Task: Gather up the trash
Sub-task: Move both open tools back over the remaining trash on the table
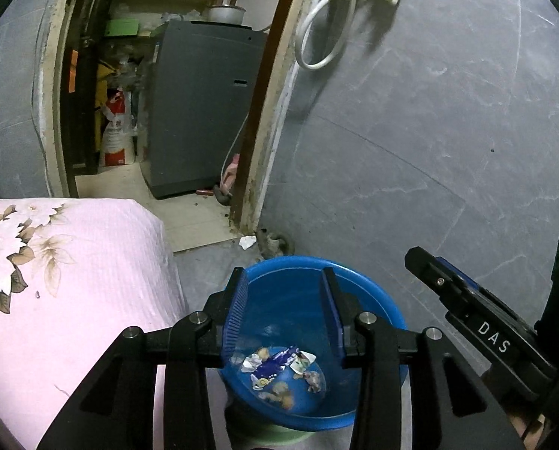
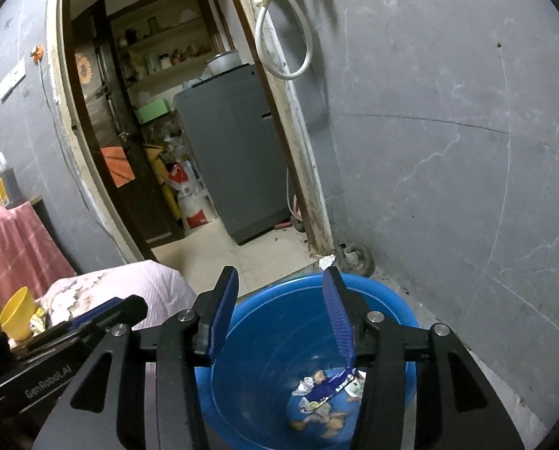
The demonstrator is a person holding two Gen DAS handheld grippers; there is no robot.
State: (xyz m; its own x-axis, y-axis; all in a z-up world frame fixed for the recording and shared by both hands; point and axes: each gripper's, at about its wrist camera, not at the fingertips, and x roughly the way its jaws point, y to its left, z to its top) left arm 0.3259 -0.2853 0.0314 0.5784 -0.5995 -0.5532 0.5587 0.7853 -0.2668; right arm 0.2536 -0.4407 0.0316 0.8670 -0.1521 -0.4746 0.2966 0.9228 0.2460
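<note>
A blue plastic basin (image 1: 369, 288) stands on the floor, and both grippers hover over it. At its bottom lie a blue snack wrapper (image 1: 275, 365), scraps of white paper and several nut shells. My left gripper (image 1: 285, 281) is open above the basin with nothing between its blue pads. In the right wrist view, my right gripper (image 2: 280, 277) is likewise open over the basin (image 2: 388, 296), and the wrapper (image 2: 331, 382) lies below its right pad. Each gripper shows at the edge of the other's view. A crumpled white paper (image 1: 247, 242) lies on the floor by the door frame.
A pink floral bedcover (image 1: 73, 281) lies close on the left of the basin. Behind is a doorway with a grey washing machine (image 1: 200, 112) inside. A grey wall (image 1: 429, 131) runs along the right. A yellow cup (image 2: 17, 315) sits at the far left.
</note>
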